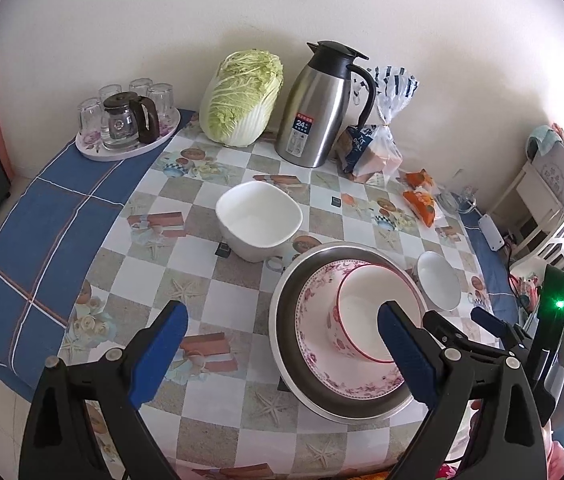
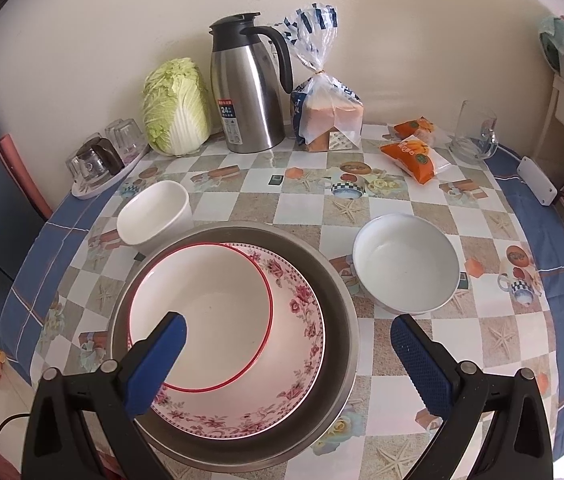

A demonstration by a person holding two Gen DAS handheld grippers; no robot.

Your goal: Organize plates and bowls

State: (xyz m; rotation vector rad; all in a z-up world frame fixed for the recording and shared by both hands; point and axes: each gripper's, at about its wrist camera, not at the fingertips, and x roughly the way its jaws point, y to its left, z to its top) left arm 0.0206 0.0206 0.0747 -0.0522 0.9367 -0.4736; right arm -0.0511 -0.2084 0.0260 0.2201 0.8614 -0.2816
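A steel basin (image 1: 282, 320) (image 2: 334, 308) holds a pink floral plate (image 1: 314, 344) (image 2: 294, 336), and a red-rimmed bowl (image 1: 362, 304) (image 2: 218, 304) sits on that plate. A square white bowl (image 1: 258, 216) (image 2: 154, 216) stands behind the basin. A round white bowl (image 1: 438, 280) (image 2: 406, 264) stands to its right. My left gripper (image 1: 282, 336) is open and empty, its right finger over the red-rimmed bowl. My right gripper (image 2: 288, 340) is open and empty above the stack; it also shows in the left wrist view (image 1: 458, 322).
At the back stand a cabbage (image 1: 242, 100), a steel thermos jug (image 1: 322, 108), a bag of bread (image 2: 328, 116), orange snack packs (image 2: 414, 156), a glass mug (image 2: 474, 132), and a tray of glasses with a kettle (image 1: 126, 124). The table edge is near both grippers.
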